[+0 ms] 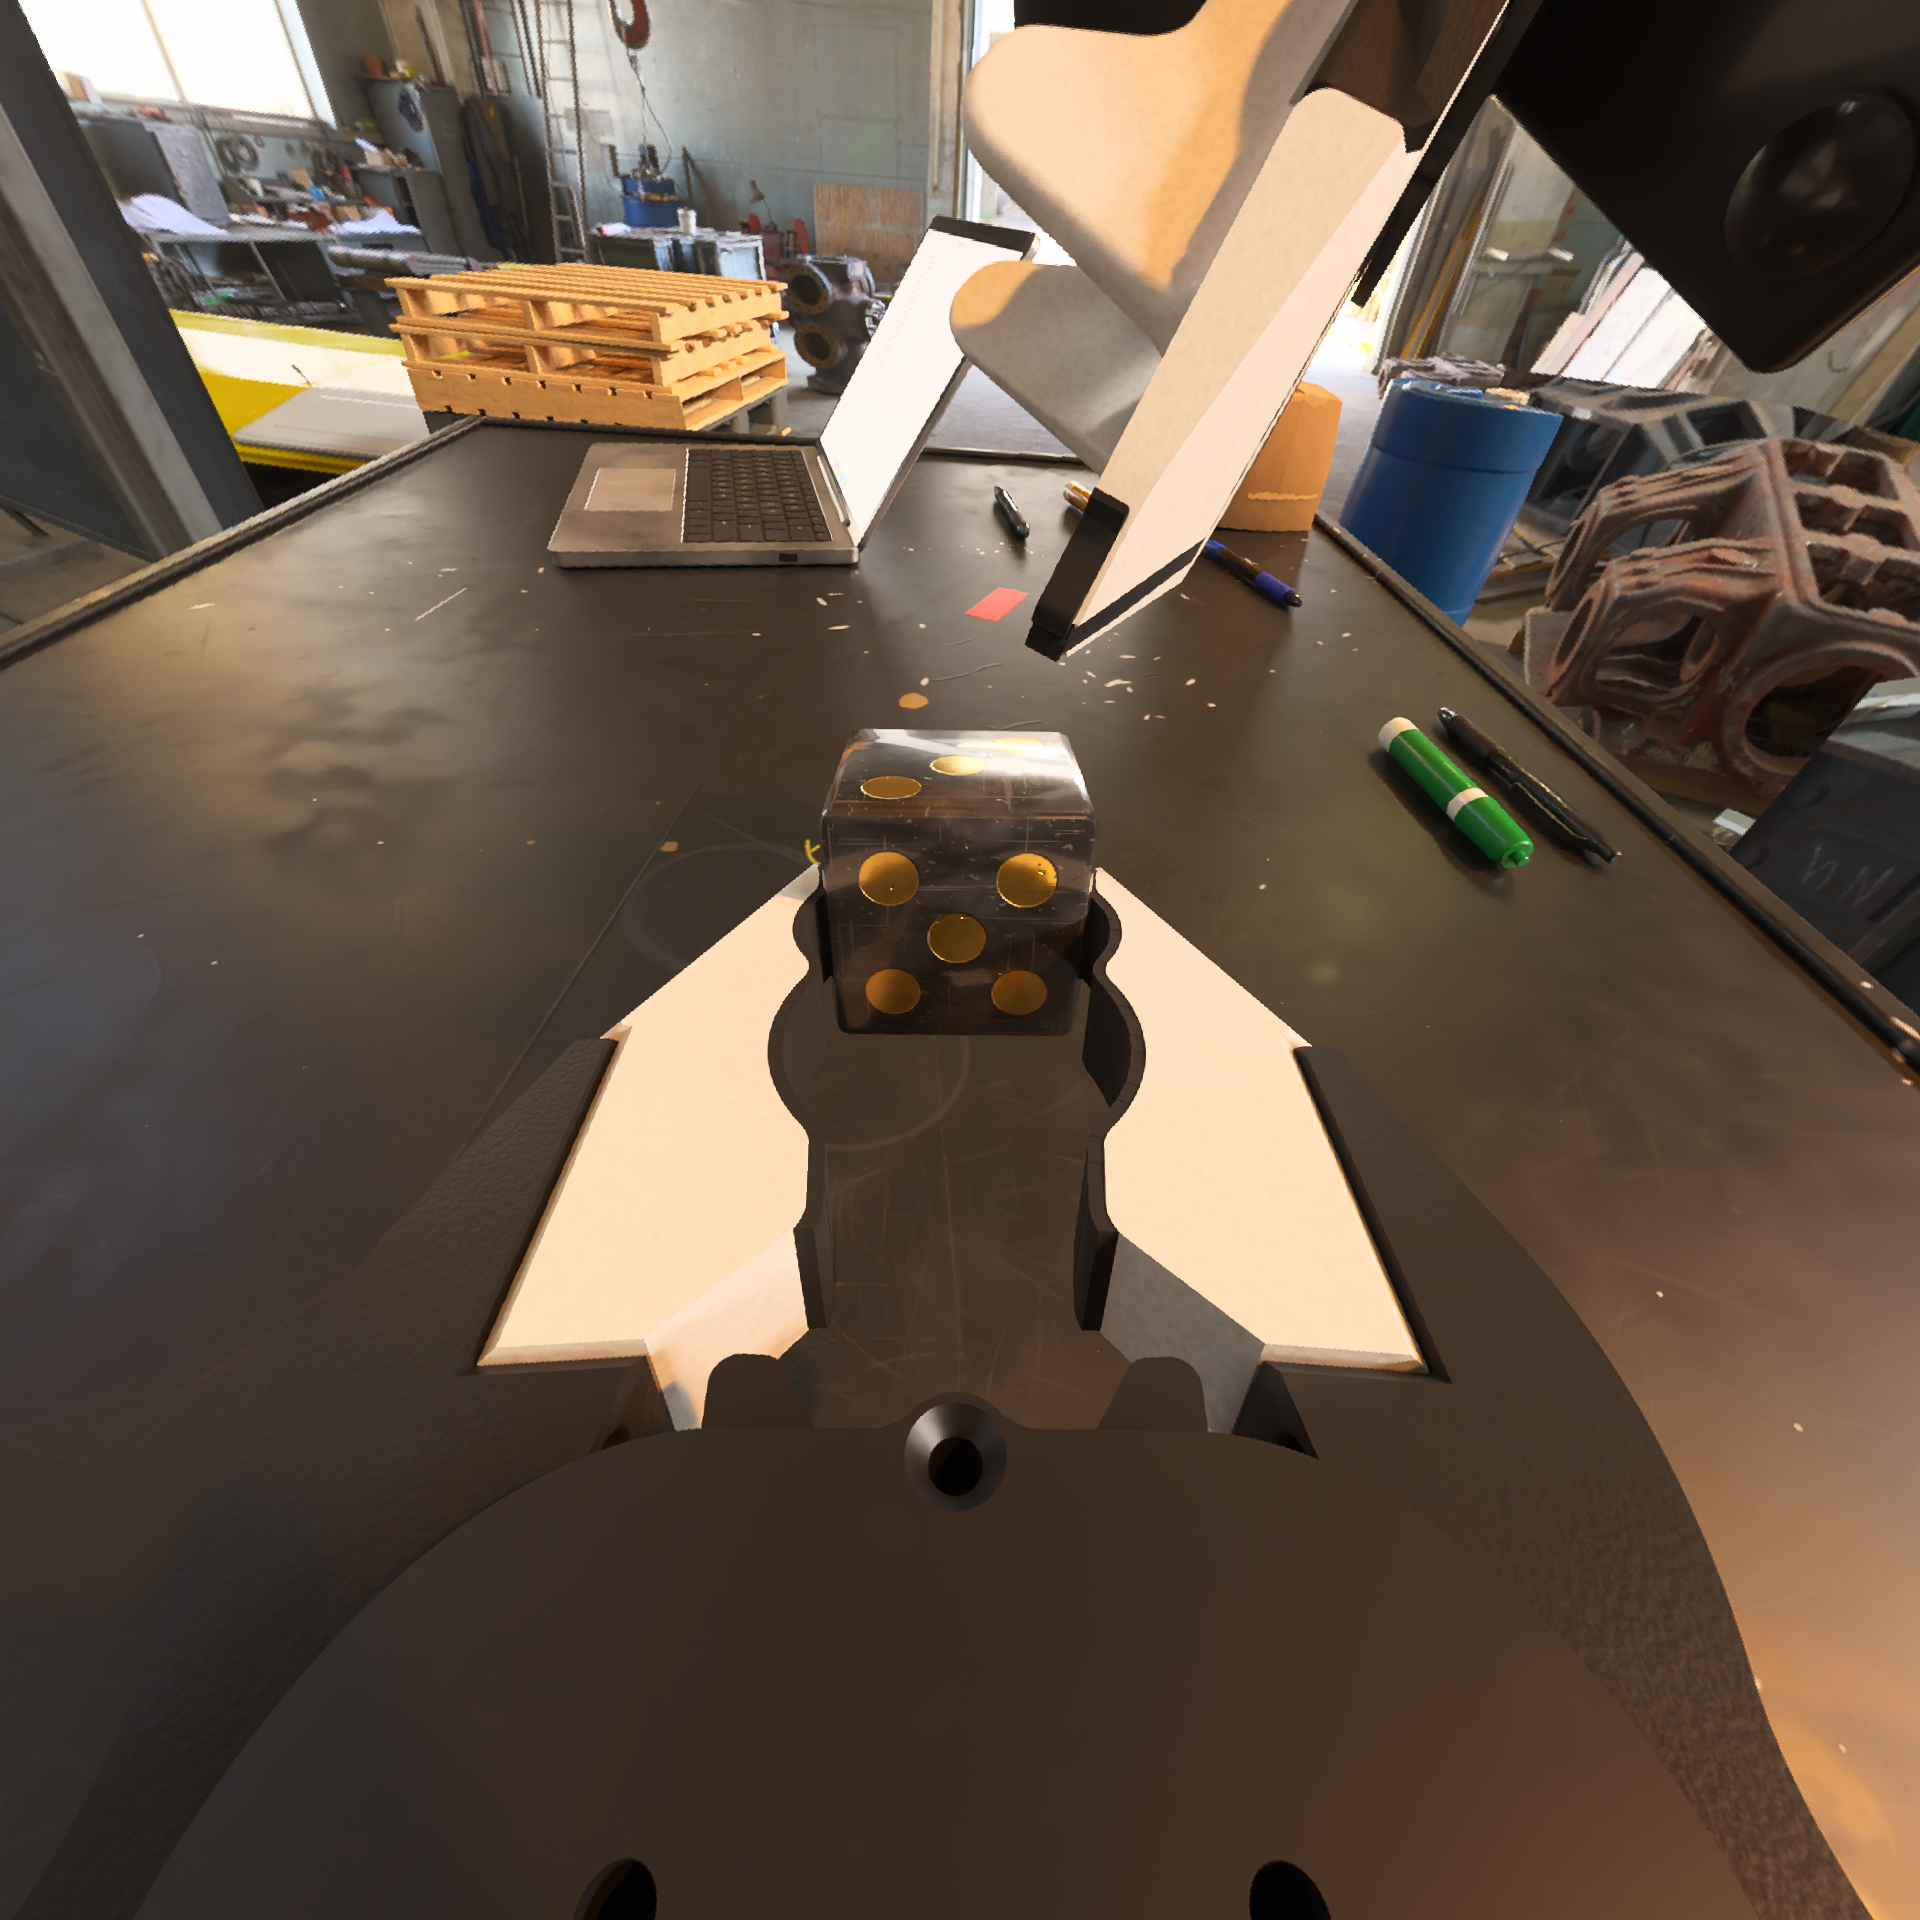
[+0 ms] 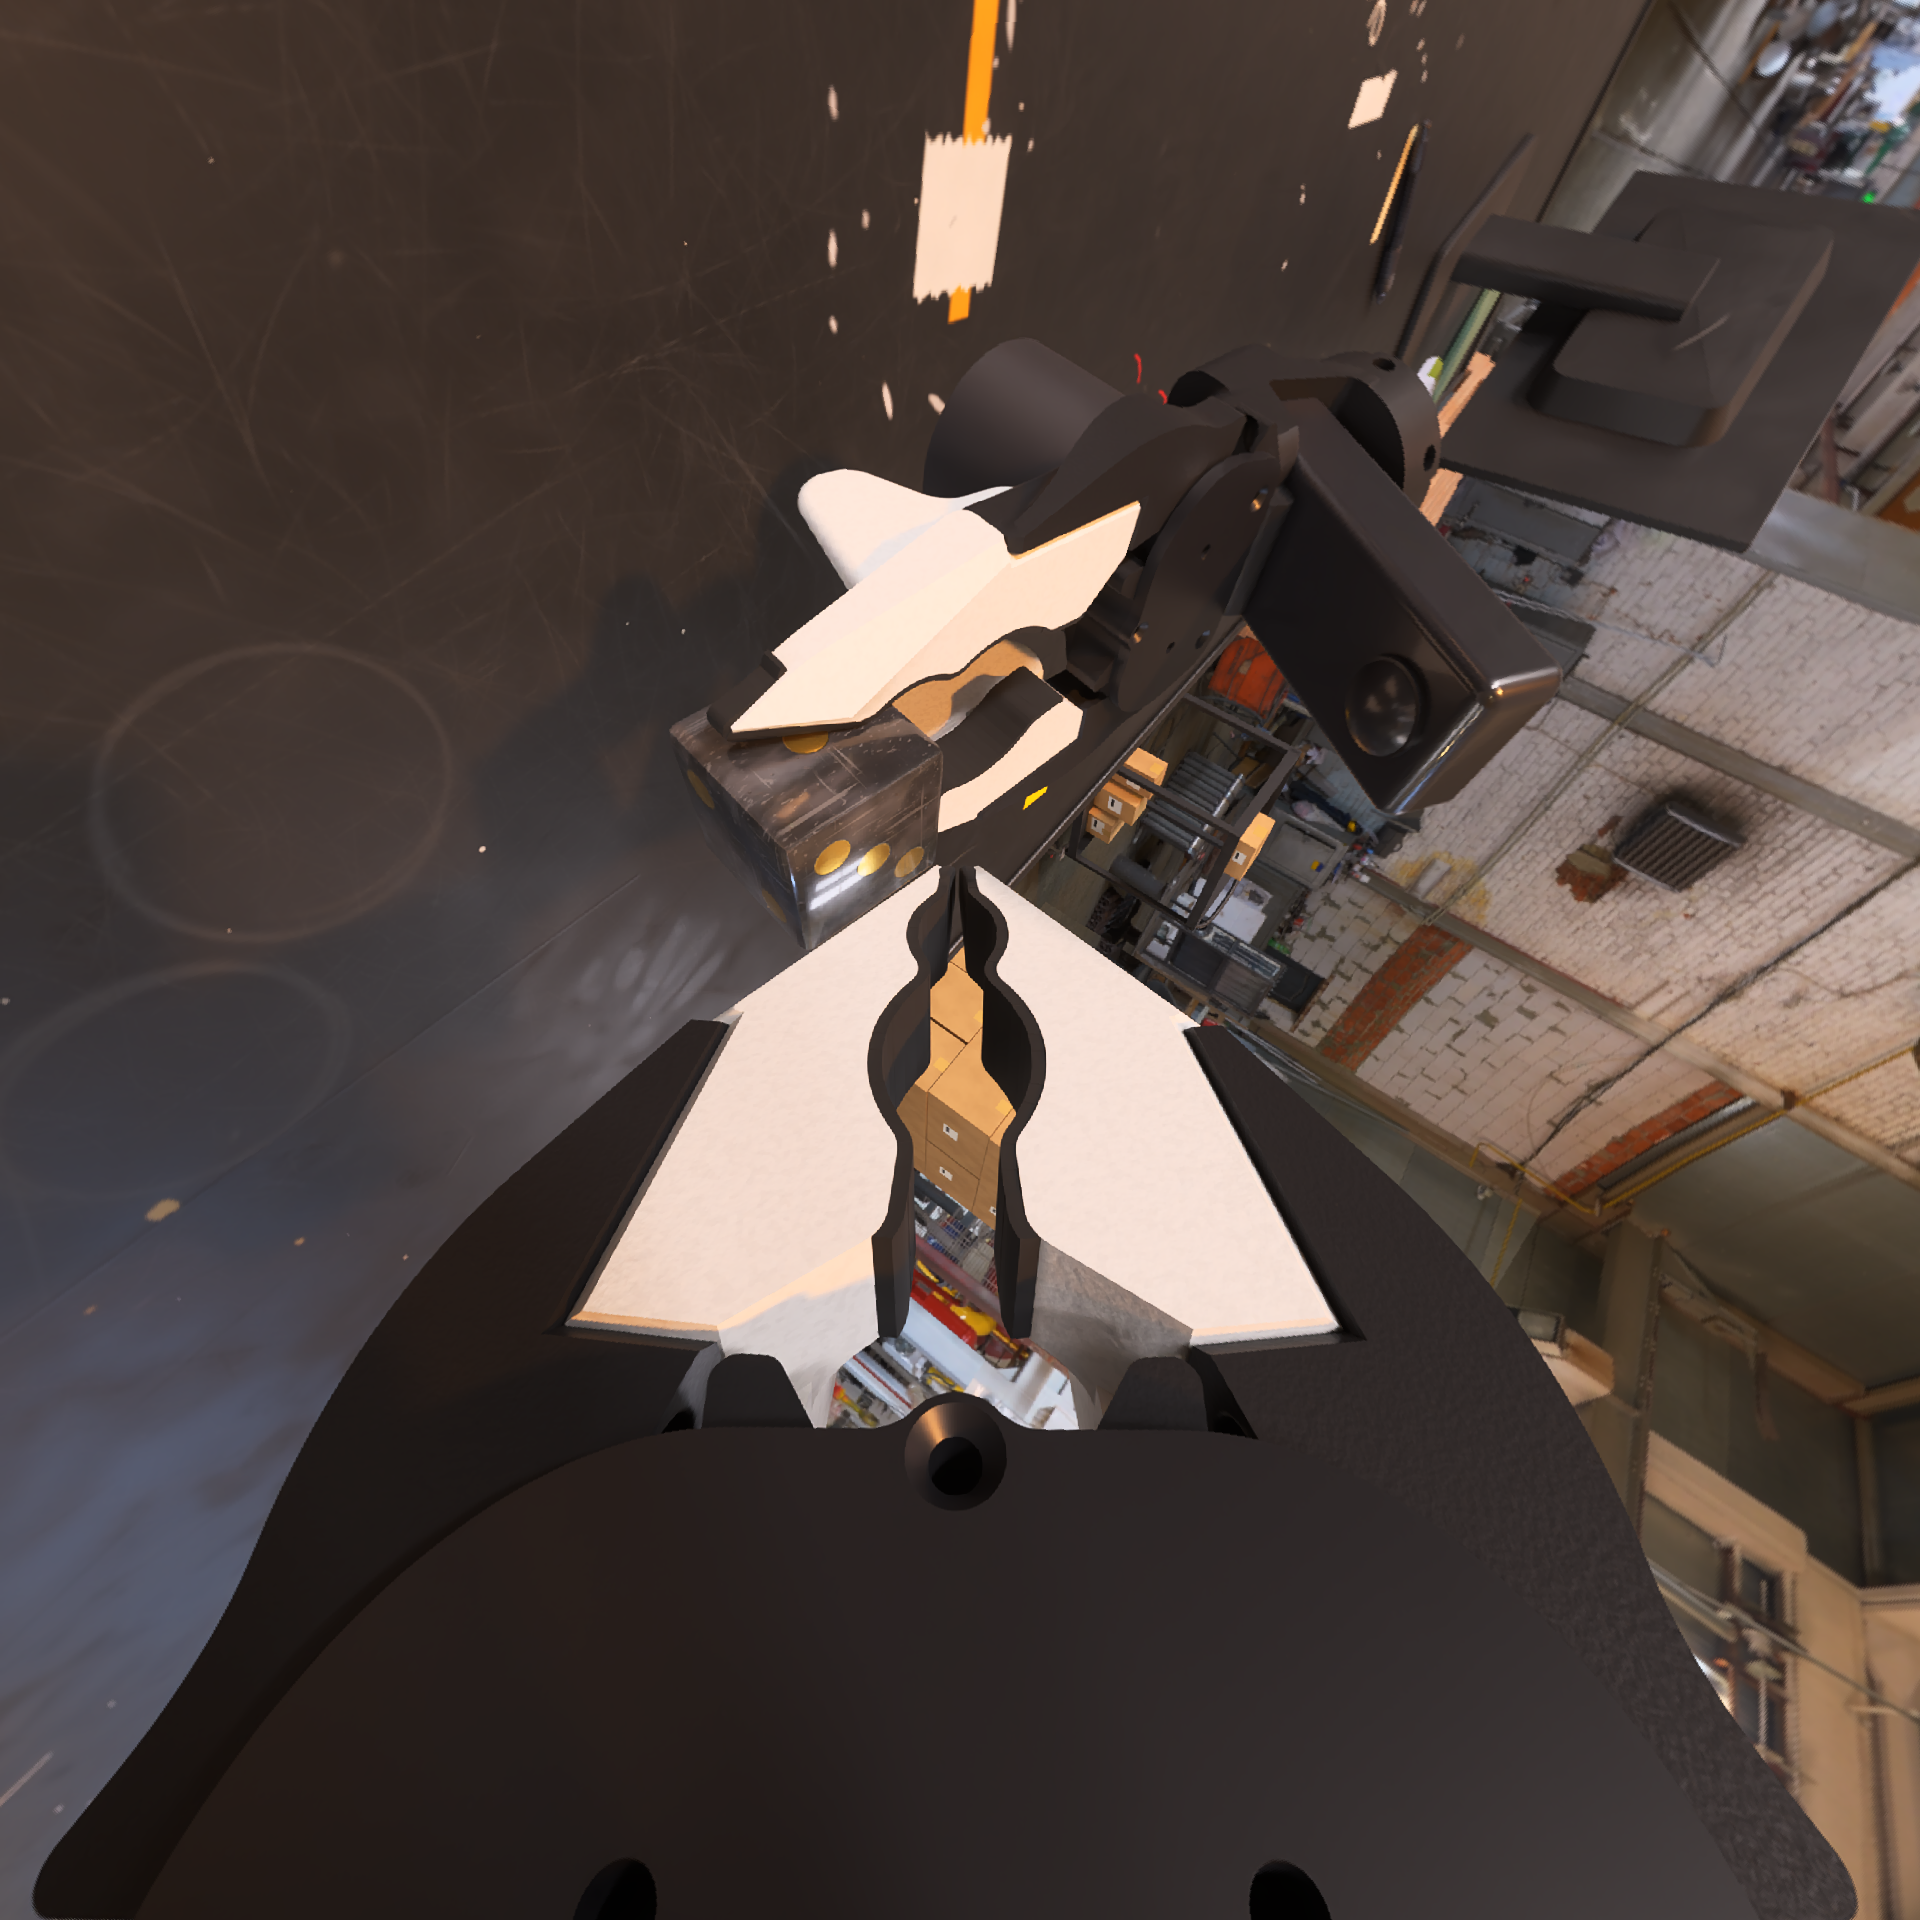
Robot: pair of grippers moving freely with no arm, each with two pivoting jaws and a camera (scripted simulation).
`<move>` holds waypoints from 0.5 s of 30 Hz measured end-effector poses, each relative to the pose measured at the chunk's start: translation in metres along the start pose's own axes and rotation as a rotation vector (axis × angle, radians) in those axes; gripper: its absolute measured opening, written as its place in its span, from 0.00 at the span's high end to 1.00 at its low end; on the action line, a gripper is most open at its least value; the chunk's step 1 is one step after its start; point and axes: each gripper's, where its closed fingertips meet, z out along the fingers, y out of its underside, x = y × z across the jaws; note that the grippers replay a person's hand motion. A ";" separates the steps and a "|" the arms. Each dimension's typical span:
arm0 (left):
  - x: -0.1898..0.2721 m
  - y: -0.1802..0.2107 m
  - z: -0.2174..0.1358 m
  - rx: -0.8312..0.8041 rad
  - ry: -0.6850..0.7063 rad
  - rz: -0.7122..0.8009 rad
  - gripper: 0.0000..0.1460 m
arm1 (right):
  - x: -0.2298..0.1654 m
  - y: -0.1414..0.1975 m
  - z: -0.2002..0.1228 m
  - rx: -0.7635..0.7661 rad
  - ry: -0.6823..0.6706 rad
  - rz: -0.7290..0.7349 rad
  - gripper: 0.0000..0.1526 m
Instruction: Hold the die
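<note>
A black die point(image 1: 956, 935) with gold pips sits between the white fingers of my left gripper point(image 1: 956, 883), which is shut on its left and right faces just over the dark table point(image 1: 416, 779). I cannot tell if the die touches the table. My right gripper point(image 2: 956, 878) is shut and empty. It hangs above and beyond the die, tilted down, and its tip point(image 1: 1055, 629) shows in the left wrist view. The right wrist view shows the die point(image 2: 821, 800) in the left gripper point(image 2: 831, 769), close in front of my right fingertips.
An open laptop point(image 1: 727, 499) stands at the table's far side. A green marker point(image 1: 1455, 795) and a black pen point(image 1: 1527, 784) lie near the right edge. A blue pen point(image 1: 1252, 574), another pen point(image 1: 1010, 511) and an orange cup point(image 1: 1288, 468) lie farther back.
</note>
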 end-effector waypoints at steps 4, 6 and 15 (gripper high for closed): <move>-0.001 -0.001 -0.001 0.021 0.014 -0.031 0.68 | 0.000 0.001 0.001 0.008 0.054 0.087 0.99; -0.001 -0.001 -0.002 0.030 0.030 -0.057 0.68 | 0.001 0.002 0.003 0.002 0.086 0.138 0.99; -0.004 -0.002 -0.006 0.067 0.038 -0.093 0.68 | 0.002 0.003 0.006 0.012 0.205 0.383 0.98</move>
